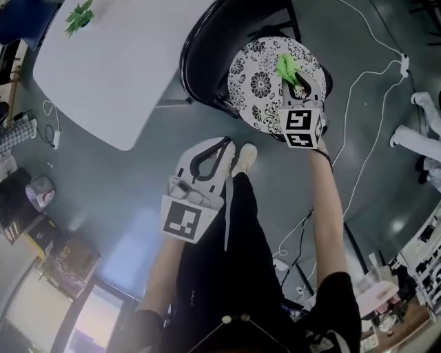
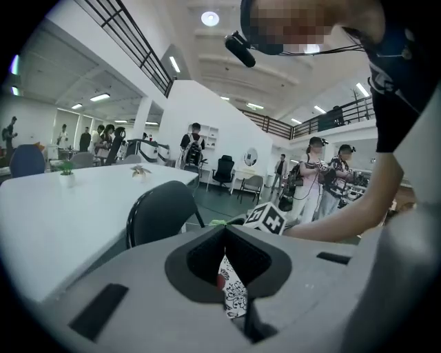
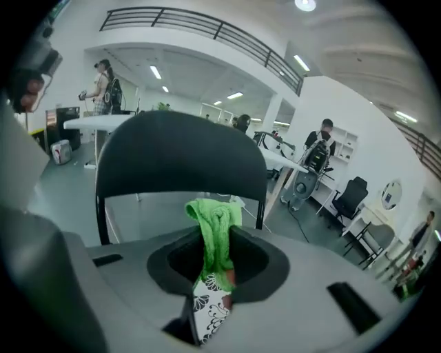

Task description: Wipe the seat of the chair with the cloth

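Observation:
The chair has a black backrest [image 1: 200,48] and a white seat [image 1: 258,86] with a black floral print. My right gripper [image 1: 295,76] is over the seat's right half, shut on a bunched green cloth [image 1: 286,67]. In the right gripper view the cloth [image 3: 213,227] stands up between the jaws, in front of the backrest [image 3: 179,152]. My left gripper [image 1: 224,143] hangs shut and empty above the floor, near the seat's front edge. Through its closed jaws the left gripper view shows a sliver of seat [image 2: 234,296], with the backrest [image 2: 162,210] beyond.
A white table [image 1: 117,62] with a small plant [image 1: 79,17] stands left of the chair. White cables [image 1: 372,62] run over the floor at right. My leg and shoe [image 1: 244,157] are just below the seat. Several people stand in the background [image 2: 320,176].

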`<state>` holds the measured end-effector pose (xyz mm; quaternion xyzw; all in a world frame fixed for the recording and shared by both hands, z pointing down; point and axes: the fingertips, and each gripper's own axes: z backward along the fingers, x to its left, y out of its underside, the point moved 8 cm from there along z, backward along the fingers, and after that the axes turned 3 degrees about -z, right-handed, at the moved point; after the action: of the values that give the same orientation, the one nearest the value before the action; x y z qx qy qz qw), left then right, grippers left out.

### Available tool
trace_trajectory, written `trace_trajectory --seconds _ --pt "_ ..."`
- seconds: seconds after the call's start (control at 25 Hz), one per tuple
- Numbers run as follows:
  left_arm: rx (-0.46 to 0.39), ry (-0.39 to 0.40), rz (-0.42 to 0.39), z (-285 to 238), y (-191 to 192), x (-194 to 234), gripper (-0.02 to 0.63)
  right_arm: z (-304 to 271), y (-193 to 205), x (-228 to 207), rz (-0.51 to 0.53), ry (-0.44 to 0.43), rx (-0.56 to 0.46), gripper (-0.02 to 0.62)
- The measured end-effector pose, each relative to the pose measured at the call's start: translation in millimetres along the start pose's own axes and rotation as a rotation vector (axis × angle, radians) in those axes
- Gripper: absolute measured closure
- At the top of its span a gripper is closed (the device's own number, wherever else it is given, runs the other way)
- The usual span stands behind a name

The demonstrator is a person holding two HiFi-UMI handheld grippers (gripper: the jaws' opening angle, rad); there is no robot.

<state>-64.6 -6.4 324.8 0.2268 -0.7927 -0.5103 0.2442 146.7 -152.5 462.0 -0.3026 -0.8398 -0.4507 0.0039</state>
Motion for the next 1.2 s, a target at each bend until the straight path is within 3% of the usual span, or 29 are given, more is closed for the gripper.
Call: trace_trajectory --seconds 0.44,0.76,1.2 --pt "0.116 0.007 0.062 -10.4 55.5 15.7 0.601 -116.7 61.4 28.8 0.196 0.023 0.149 0.511" --pt "0.107 -0.041 0.109 -13.3 59.0 36.1 0.601 -159.9 76.1 29.4 0.193 0.041 0.218 0.511" --pt "0.145 -0.058 0.129 -2.8 69.9 48.6 0.601 -180.6 95.4 66.3 0.262 -0.117 0.330 0.511"
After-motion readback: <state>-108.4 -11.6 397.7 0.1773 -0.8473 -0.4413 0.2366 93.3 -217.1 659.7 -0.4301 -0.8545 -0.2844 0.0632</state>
